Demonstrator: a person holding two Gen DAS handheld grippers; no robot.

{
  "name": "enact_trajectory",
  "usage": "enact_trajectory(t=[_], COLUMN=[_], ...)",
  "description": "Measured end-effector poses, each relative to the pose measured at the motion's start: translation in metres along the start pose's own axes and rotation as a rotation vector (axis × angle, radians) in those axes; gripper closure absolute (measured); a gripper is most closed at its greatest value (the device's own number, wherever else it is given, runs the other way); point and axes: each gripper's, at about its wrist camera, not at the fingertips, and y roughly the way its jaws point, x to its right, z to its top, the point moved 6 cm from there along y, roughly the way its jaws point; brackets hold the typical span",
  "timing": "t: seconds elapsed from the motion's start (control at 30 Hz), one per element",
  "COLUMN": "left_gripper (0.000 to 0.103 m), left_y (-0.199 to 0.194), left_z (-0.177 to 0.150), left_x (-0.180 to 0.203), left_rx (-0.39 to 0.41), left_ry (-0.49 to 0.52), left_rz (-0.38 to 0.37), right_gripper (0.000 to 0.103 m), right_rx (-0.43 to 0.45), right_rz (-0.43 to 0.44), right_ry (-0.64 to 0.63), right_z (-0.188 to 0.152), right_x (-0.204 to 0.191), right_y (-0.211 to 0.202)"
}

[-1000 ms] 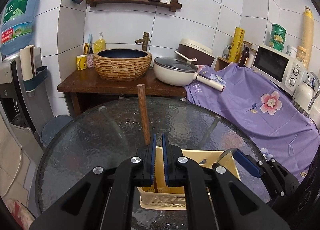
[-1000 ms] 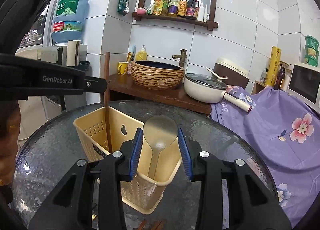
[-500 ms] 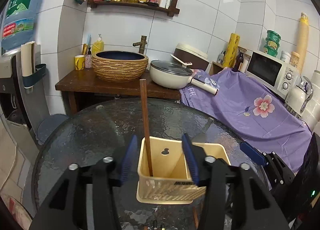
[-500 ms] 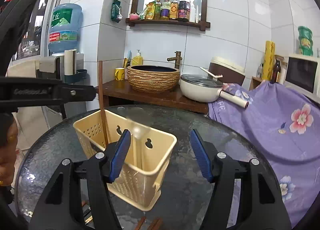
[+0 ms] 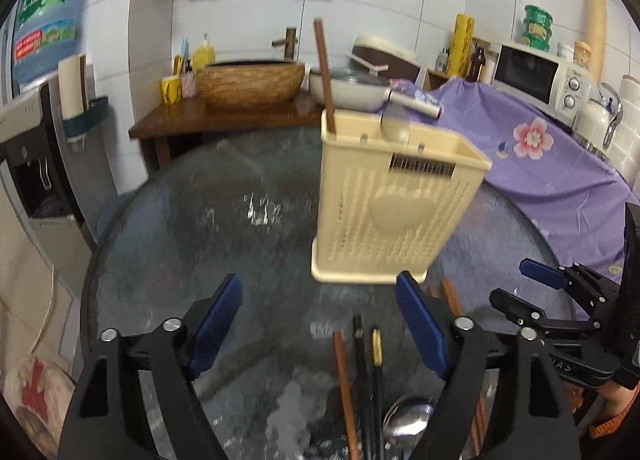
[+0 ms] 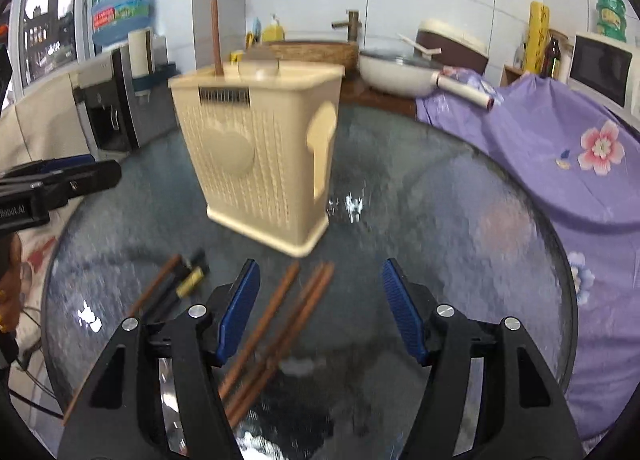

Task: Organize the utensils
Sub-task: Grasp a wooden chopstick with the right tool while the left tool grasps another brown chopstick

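Observation:
A cream plastic utensil holder stands on the round glass table. A brown chopstick stands upright in it, beside a spoon's bowl. My left gripper hangs in front of the holder; its jaws are opening and grip nothing. On the glass under it lie a brown chopstick, black chopsticks and a metal spoon. My right gripper is open above several loose brown chopsticks, and its pads touch nothing.
A purple flowered cloth covers the counter to the right, with a microwave on it. Behind the table a wooden stand carries a woven basin and a white pan. A water dispenser stands at the left.
Both grippers opened, leaving the chopstick and the spoon in the holder. They drew back and sank, so the holder looks farther off and the loose utensils on the glass have come into view.

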Motion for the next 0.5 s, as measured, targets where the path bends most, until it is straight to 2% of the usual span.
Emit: enact_trajectory(t=[0.13,0.27,0.37,0.5], left_gripper=[0.048,0.063,0.07,0.072], left_y=[0.009,0.019,0.024,0.027], left_z=[-0.027,-0.052,-0.065,-0.074], left_x=[-0.007,-0.006,-0.003,0.003], left_rx=[-0.076,-0.145,-0.172,-0.186], left_ry=[-0.018,-0.012,-0.002,0.014], left_rz=[-0.01,-0.021,-0.035,-0.036], right_gripper=[0.04,0.047,0.053,0.058], right_rx=[-0.073,-0.111,-0.137,-0.171], right_rz=[0.006,0.01,0.015,0.023], right_ry=[0.025,0.05,0.065,0.058], right_z=[-0.03,-0.045,-0.051,-0.059], right_x=[0.0,-0.002,-0.005,-0.016], right_y=[0.007,0.01,0.014,0.021])
